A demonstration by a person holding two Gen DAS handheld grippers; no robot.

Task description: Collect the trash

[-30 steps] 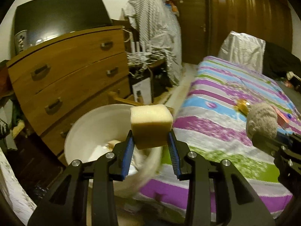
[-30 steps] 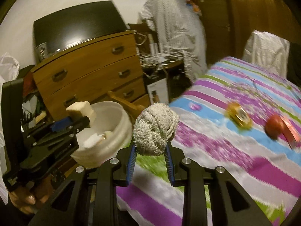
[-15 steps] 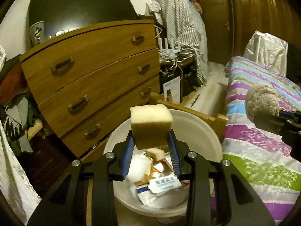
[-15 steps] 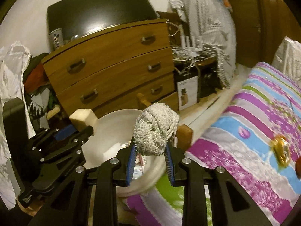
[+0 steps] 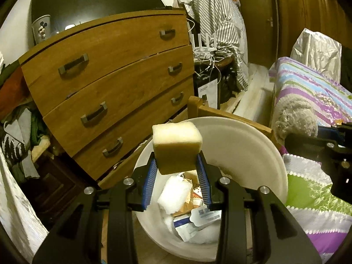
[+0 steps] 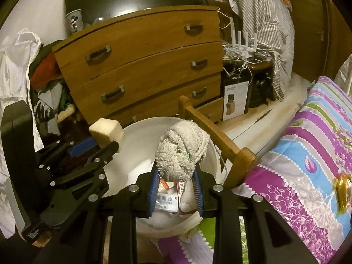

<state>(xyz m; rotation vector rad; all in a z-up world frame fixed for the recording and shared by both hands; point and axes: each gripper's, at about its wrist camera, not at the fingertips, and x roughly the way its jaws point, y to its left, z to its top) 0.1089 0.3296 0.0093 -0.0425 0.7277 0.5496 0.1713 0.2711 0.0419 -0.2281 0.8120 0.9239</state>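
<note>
My left gripper [image 5: 177,176] is shut on a yellow sponge block [image 5: 177,146] and holds it above the white bin [image 5: 253,149], which has paper and wrappers [image 5: 193,211] inside. My right gripper [image 6: 176,187] is shut on a balled grey cloth [image 6: 182,151] and holds it over the same bin [image 6: 140,136]. The left gripper with the sponge [image 6: 106,132] shows at the left in the right wrist view. The cloth [image 5: 294,118] shows at the right in the left wrist view.
A wooden chest of drawers [image 5: 114,79] stands behind the bin. A wooden bed post [image 6: 215,132] and the striped bed [image 6: 308,145] are to the right. A gold wrapper [image 6: 343,189] lies on the bed. Clothes are piled at the left [image 6: 46,83].
Both grippers have swung left from the bed to above the bin, each still holding its item. The bin's contents have come into view below them.
</note>
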